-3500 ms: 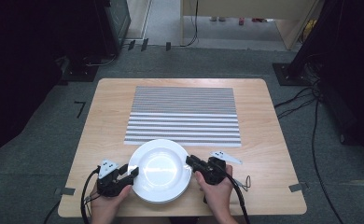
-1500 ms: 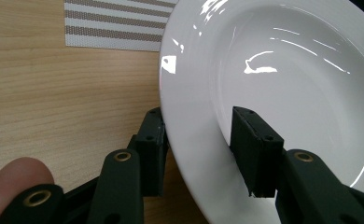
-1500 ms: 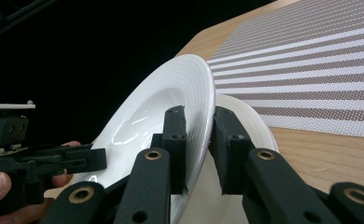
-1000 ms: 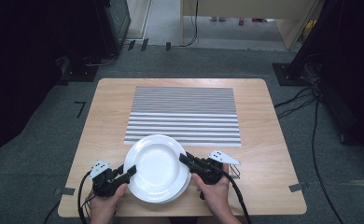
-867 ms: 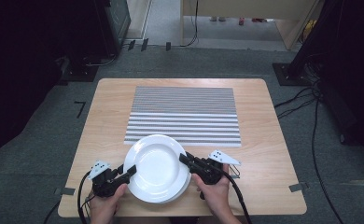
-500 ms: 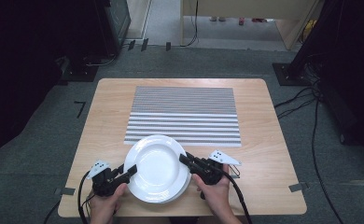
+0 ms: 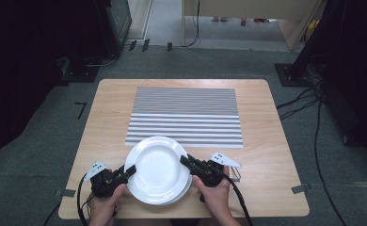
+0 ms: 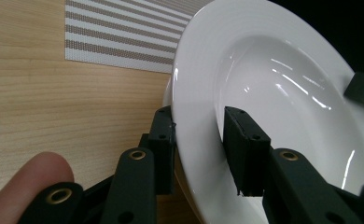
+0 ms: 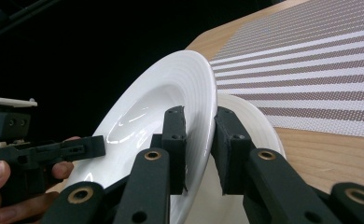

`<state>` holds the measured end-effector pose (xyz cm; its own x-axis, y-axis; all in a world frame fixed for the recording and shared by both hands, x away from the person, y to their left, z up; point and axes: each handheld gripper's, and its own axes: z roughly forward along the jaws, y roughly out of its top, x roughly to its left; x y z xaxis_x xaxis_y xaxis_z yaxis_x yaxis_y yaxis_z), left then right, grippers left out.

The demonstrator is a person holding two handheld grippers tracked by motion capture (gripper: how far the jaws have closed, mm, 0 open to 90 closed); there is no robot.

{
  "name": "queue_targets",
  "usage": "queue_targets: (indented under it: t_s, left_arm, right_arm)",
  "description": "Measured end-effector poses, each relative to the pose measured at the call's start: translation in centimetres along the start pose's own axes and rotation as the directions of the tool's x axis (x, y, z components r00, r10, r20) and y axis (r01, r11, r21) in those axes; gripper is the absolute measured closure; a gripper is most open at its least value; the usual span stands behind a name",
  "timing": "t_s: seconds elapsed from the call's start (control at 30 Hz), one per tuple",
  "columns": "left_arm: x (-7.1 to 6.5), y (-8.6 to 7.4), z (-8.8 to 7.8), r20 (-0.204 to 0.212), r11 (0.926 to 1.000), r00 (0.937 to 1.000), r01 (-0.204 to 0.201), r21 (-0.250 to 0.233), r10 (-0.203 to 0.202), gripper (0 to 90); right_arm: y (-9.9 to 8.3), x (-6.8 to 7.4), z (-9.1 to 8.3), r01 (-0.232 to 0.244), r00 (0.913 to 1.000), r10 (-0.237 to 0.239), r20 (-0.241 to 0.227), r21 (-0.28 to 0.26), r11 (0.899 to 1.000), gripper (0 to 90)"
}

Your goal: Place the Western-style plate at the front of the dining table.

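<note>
Striped placemat (image 7: pixel 185 116) on wooden table (image 7: pixel 266 155)

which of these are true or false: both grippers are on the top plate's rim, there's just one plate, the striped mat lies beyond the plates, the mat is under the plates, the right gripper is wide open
1. Both grippers are on the top plate's rim. True: the left gripper and the right gripper each have the rim of the top plate between their jaws; the left jaws have just been closing.
2. There is just one plate. False: a second plate lies under the lifted one.
3. The striped mat lies beyond the plates. True.
4. The mat is under the plates. False: the plates sit on bare wooden table, at most touching the mat's near edge.
5. The right gripper is wide open. False: its jaws clamp the rim.
</note>
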<state>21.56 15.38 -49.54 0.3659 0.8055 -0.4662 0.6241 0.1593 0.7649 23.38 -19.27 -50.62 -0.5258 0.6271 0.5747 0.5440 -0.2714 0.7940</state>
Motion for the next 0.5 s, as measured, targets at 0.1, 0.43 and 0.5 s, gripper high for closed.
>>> queue_targets:
  t_s: [0.1,0.43,0.5]
  left_arm:
    - [0.55,0.22,-0.4,0.083,0.9961,0.9935,0.082,-0.034,-0.078,71.7]
    - [-0.03,0.41,-0.01,0.101,0.9963,0.9921,0.079,-0.033,-0.075,73.0]
    - [-0.08,0.55,-0.02,0.106,0.9958,0.9911,0.084,-0.035,-0.08,73.5]
  right_arm:
    - [-0.04,-0.08,0.08,-0.04,0.9992,0.04,0.01,0.006,0.999,77.8]
    - [0.42,-0.53,-0.26,-0.103,0.9946,0.103,0.012,-0.031,0.994,79.8]
    - [0.6,-0.42,-0.33,-0.102,0.9947,0.102,0.012,-0.036,0.994,80.0]
